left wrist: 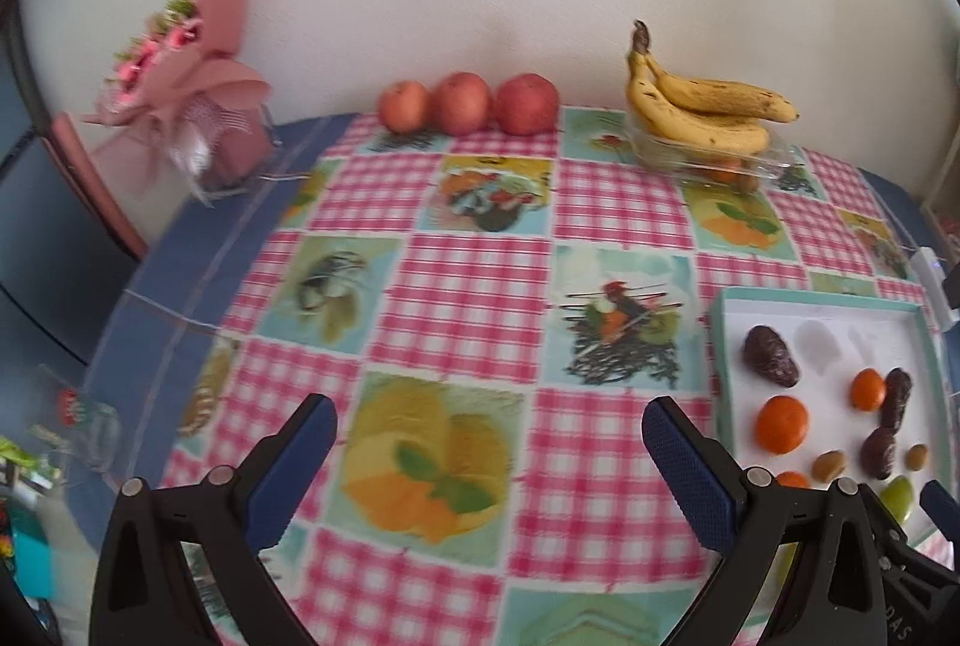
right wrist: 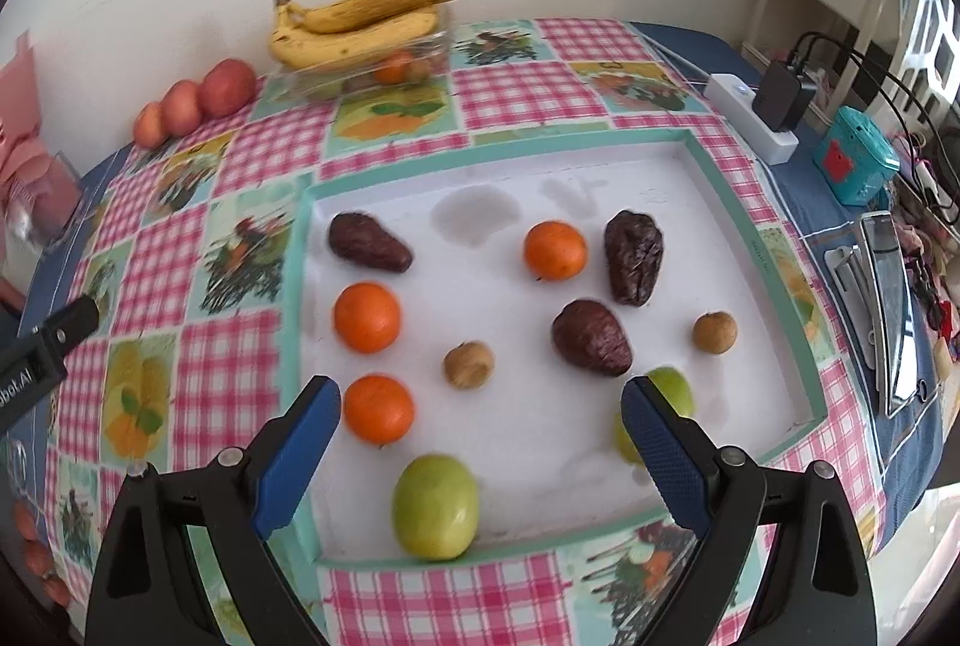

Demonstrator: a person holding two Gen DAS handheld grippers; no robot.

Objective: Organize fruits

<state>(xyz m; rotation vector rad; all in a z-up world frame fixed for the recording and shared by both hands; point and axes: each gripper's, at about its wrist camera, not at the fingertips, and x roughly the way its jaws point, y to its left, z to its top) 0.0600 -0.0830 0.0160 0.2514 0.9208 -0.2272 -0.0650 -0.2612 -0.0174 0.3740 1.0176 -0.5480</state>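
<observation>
A shallow white tray with a mint-green rim (right wrist: 708,154) is set on a table covered by a pink-checked, fruit-printed tablecloth (left wrist: 468,280). Scattered in the tray are three round orange tangerines (right wrist: 366,317), three dark brown wrinkled avocados (right wrist: 633,256), two small tan round fruits (right wrist: 468,364) and smooth green fruits, of which the nearest (right wrist: 435,507) lies by the tray's near rim. The right gripper (right wrist: 480,430) is held above the near part of the tray, its blue-padded jaws spread wide with nothing between them; another green fruit (right wrist: 675,388) is partly hidden behind its right finger. The left gripper (left wrist: 489,445) is held over the bare tablecloth to the left of the tray, its jaws likewise wide apart and empty. At the far edge of the table, against the pale wall, a bunch of speckled yellow bananas (left wrist: 702,106) is rested on a clear plastic container (left wrist: 774,160) in which orange fruit can be seen, and three red apples (left wrist: 465,103) are lined up just to its left. A pink paper-wrapped flower bouquet (left wrist: 192,64) is seen at the far left corner.
</observation>
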